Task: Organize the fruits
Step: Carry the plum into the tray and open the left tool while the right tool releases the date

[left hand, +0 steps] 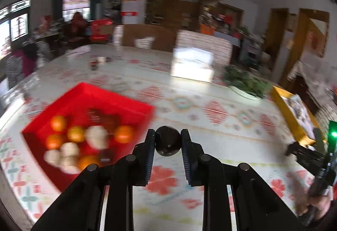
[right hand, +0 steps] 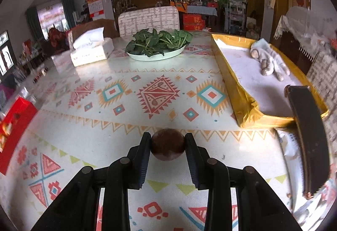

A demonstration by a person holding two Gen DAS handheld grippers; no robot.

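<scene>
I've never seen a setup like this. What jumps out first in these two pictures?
Each pair of black tongs, left tongs and right tongs, pinches a dark round fruit: a near-black one on the left, a brownish one on the right. To the left sits a bright red tray of orange and pale fruits, blurred. Farther back, a plate of leafy greens rests on the patterned tablecloth.
</scene>
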